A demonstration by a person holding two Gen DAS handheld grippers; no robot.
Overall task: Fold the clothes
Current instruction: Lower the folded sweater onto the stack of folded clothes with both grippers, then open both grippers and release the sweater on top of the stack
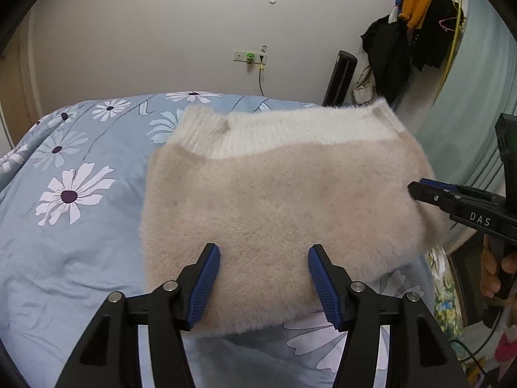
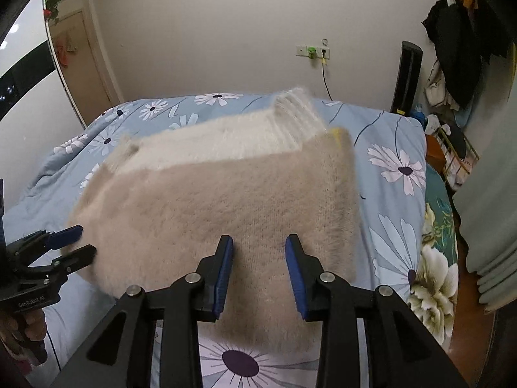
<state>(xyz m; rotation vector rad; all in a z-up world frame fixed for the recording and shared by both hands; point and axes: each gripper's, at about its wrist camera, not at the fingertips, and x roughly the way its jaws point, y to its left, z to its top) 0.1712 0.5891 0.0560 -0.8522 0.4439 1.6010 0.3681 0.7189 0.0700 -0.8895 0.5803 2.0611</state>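
On the bed (image 1: pixel 80 258) lies your folded sweater (image 1: pixel 274 213) — left tool (image 1: pixel 264 283) and right tool (image 2: pixel 259 270) both spread apart, gripping nothing, over its near edge.

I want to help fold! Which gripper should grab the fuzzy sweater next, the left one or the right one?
Probably the right gripper: its open fingers sit over the sweater near its front edge, close to the free corner. The left gripper is open too, but hovers mid-edge.
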